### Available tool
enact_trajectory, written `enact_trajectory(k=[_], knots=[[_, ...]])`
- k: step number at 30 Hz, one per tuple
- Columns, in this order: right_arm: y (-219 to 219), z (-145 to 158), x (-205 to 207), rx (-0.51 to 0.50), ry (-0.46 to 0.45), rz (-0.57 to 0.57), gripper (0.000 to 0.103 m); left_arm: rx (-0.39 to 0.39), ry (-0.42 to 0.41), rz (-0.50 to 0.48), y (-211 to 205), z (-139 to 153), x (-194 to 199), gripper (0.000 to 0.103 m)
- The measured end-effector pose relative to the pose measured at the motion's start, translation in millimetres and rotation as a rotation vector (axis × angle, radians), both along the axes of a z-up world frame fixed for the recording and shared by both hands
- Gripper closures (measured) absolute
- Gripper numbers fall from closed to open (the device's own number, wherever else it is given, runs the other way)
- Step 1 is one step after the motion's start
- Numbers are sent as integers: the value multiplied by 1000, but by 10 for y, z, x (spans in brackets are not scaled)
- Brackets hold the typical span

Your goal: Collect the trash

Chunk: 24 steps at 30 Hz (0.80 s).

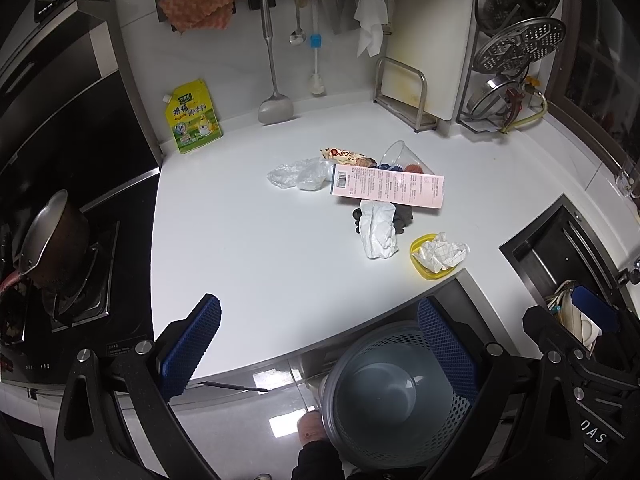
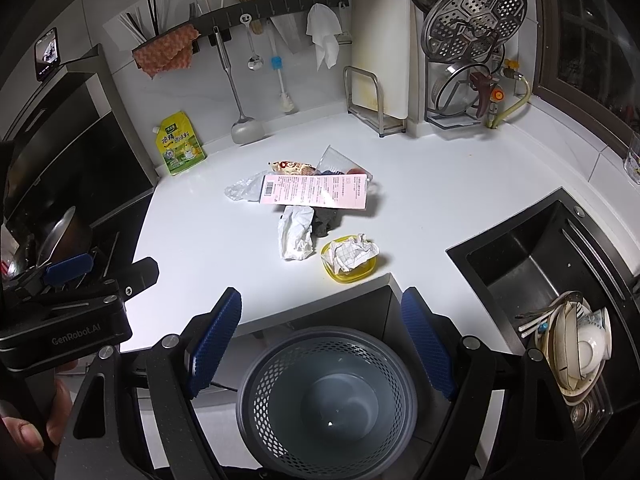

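Trash lies in a heap on the white counter (image 1: 240,248): a long pink box (image 1: 388,187) (image 2: 316,192), a clear plastic bag (image 1: 298,174) (image 2: 242,189), a snack wrapper (image 1: 344,156) (image 2: 290,167), a tipped clear cup (image 1: 402,156) (image 2: 336,160), a white crumpled tissue (image 1: 378,230) (image 2: 295,232) on a dark cloth (image 1: 404,218) (image 2: 326,220), and a yellow lid (image 1: 424,268) (image 2: 340,274) holding crumpled paper (image 1: 440,256) (image 2: 352,254). A grey mesh bin (image 1: 396,396) (image 2: 326,400) stands on the floor below the counter's edge. My left gripper (image 1: 320,344) and right gripper (image 2: 322,340) are open and empty, both held above the bin, short of the trash.
A stove with a pot (image 1: 52,236) is at the left. A dark sink (image 2: 532,256) with stacked dishes (image 2: 576,344) is at the right. A yellow seasoning pouch (image 1: 192,116), hanging utensils (image 1: 272,80), a cutting board (image 1: 428,44) and a lid rack (image 1: 516,44) line the back wall.
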State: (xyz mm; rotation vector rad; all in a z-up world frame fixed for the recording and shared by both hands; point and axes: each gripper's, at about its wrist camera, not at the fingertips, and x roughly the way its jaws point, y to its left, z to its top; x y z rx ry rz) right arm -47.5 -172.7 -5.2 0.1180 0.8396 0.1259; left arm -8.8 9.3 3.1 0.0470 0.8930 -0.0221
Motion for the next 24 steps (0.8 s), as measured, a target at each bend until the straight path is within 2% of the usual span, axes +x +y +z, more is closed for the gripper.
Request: enact_trajectory(k=[24], knots=[[-7,3,-10,0,1,1,25,0,-2,4,-8,-7,11,6]])
